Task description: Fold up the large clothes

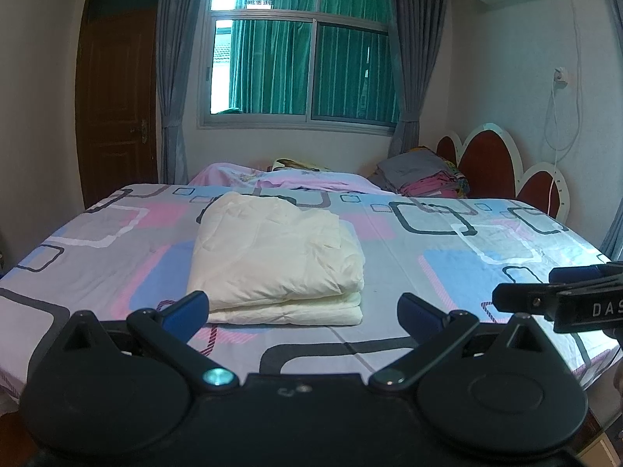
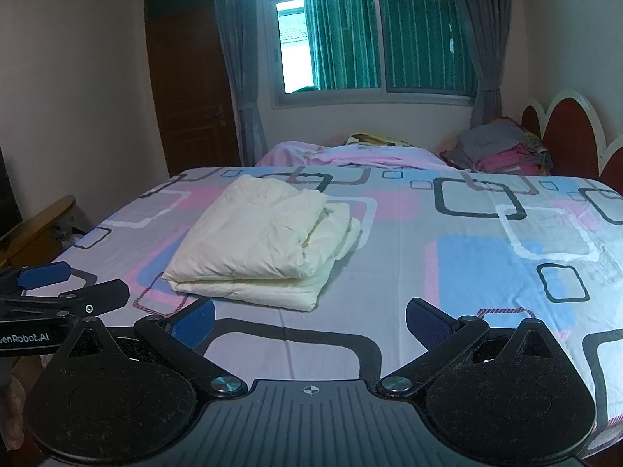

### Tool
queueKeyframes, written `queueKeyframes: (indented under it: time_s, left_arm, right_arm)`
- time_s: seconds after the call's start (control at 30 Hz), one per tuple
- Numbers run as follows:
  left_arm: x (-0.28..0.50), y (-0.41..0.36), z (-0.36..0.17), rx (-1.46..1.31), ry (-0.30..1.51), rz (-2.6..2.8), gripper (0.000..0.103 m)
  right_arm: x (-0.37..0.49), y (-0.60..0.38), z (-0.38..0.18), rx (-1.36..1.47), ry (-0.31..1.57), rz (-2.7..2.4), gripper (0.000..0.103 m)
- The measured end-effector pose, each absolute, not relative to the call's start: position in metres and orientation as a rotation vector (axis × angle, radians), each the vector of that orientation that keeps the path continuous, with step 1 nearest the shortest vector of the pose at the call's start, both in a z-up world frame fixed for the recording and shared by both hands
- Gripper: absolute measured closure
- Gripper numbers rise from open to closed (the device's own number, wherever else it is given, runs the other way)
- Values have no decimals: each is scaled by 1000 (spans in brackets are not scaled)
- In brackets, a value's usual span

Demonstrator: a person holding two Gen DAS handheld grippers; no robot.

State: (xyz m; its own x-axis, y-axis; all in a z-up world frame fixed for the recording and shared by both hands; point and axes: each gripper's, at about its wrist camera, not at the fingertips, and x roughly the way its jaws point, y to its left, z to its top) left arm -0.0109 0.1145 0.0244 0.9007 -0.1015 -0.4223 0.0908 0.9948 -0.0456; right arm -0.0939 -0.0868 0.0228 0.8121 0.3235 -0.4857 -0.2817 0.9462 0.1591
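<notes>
bed (image 1: pixel 447 257): patterned sheet, spans ahead of both tongs
garment (image 1: pixel 276 257): cream, folded into a thick rectangle, flat on bed; straight ahead of left tongs, ahead-left of right tongs
clothes pile (image 1: pixel 424 179): grey and pink, far right by headboard (image 1: pixel 486 163), well apart from both tongs
left tongs (image 1: pixel 303 311): spread wide, nothing held, just short of garment's near edge
right tongs (image 2: pixel 310 321): spread wide, empty, near garment's near corner
</notes>
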Motion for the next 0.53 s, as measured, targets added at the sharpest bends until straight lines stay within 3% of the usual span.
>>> queueKeyframes:
  time_s: [0.53]
  left_arm:
    - [-8, 114, 24, -28, 418, -72, 4]
  right_arm:
    - [-89, -95, 20, 93, 543, 325, 0]
